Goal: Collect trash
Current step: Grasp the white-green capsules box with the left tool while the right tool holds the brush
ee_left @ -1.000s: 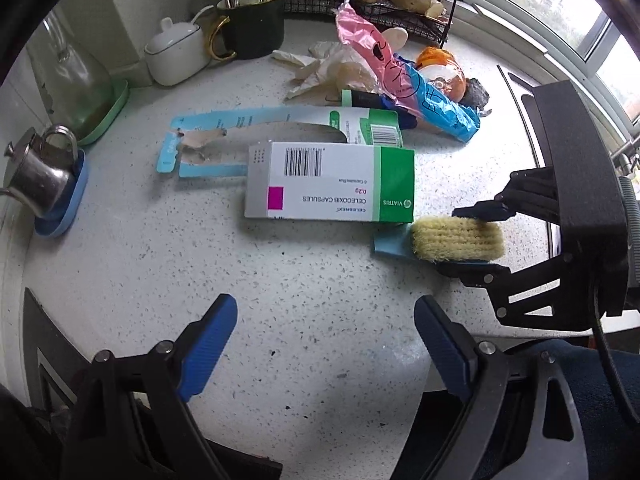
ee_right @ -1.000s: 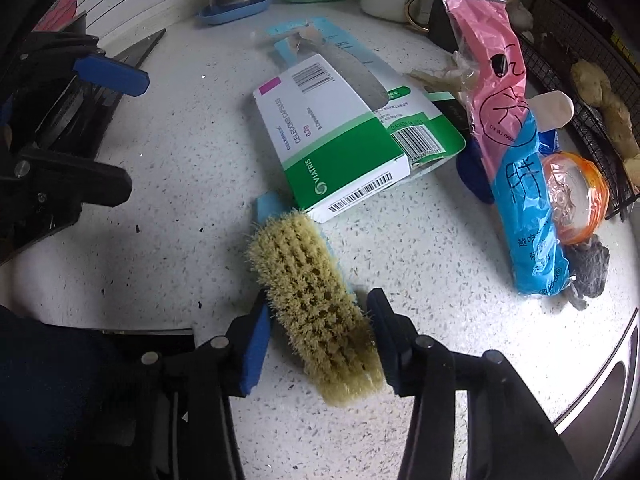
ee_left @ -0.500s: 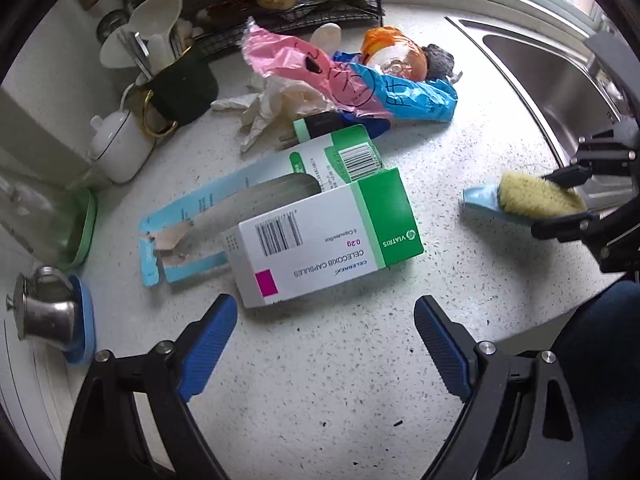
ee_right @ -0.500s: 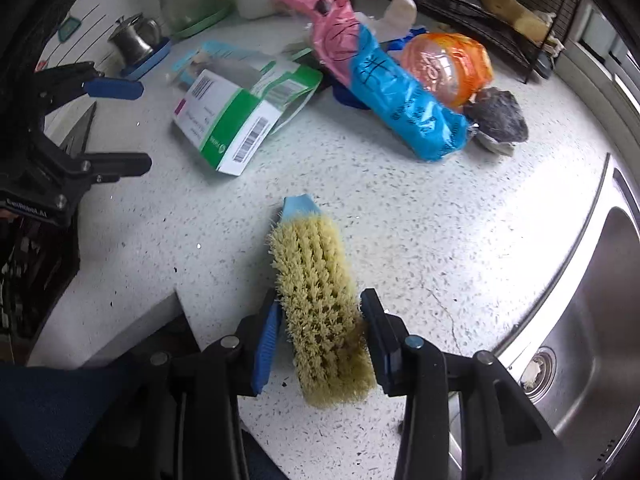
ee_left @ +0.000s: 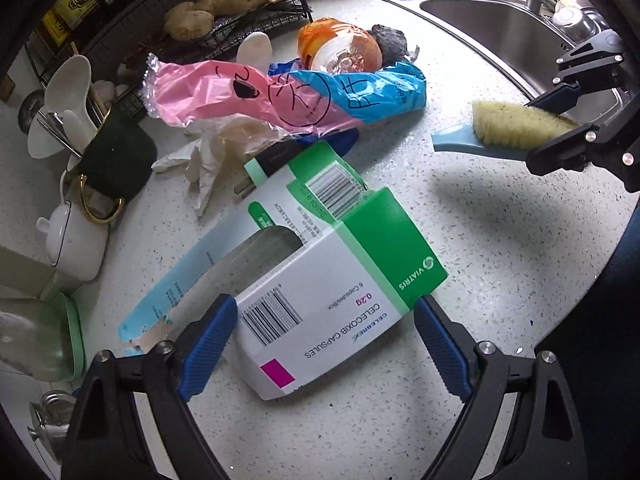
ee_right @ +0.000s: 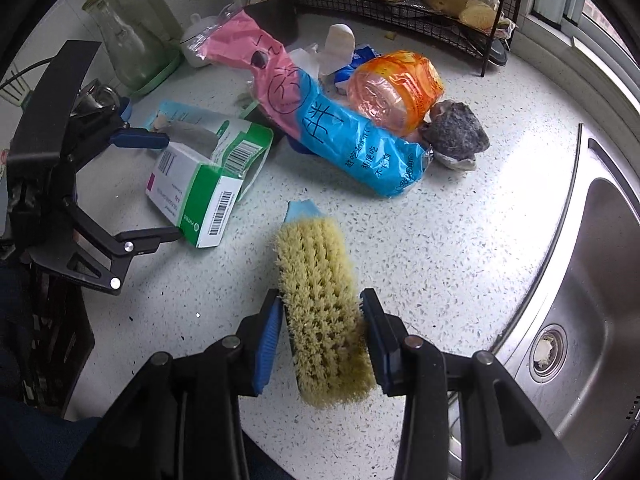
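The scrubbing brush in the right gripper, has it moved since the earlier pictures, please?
Yes. The brush, clamped in the right gripper, has left the medicine box and now hangs near the sink.

A speckled white worktop [ee_left: 500, 240] runs up to a steel sink [ee_right: 592, 264]. At the back, ginger roots [ee_left: 224, 4] lie on a black wire rack [ee_right: 420, 12], near a white lidded pot [ee_left: 76, 236] and a glass carafe [ee_right: 120, 48]

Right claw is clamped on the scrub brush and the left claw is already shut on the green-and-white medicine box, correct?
Not quite. The left claw is open, its pads either side of the medicine box without pressing it, as the left wrist view shows. The right claw is clamped on the scrub brush.
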### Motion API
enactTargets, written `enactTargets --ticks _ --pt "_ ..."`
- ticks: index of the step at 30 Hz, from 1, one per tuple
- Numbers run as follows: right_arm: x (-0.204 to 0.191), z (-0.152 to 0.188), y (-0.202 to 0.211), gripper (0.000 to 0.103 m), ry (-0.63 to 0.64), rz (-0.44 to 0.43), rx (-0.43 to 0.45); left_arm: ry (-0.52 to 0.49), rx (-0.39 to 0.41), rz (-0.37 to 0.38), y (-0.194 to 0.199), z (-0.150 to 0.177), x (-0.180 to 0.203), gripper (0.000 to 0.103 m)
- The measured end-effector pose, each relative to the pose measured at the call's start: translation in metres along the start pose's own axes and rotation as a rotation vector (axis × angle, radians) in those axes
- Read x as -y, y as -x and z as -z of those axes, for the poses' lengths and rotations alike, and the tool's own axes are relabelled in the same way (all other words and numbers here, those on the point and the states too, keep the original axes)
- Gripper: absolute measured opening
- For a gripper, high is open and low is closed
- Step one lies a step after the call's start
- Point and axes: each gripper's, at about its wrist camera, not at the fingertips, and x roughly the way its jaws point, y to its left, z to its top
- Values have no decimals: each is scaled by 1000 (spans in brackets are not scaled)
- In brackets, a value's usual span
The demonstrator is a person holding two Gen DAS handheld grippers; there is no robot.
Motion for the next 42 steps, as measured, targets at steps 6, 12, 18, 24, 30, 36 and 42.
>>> enactTargets --ticks 6,12,18,24,30,36,42 --pt "0 -11 -2 37 -68 -2 -1 7 38 77 -5 -5 -11 89" --pt "0 -13 -3 37 -77 -9 -2 -45 17 157 -2 -1 -6 89" --pt "-1 -14 -10 37 -84 -14 3 -124 -15 104 -7 1 -2 89" --pt "2 -14 -8 36 -100 -23 6 -214 -30 99 -17 -10 -12 89" --pt "4 -13 -10 34 -120 -20 0 -243 -35 220 -28 -26 -14 87" --pt "5 -14 -9 34 -129 -19 10 -143 -29 306 -38 -30 -23 73" --pt "4 -12 -7 34 -123 -28 25 -16 -16 267 -36 -27 -31 67"
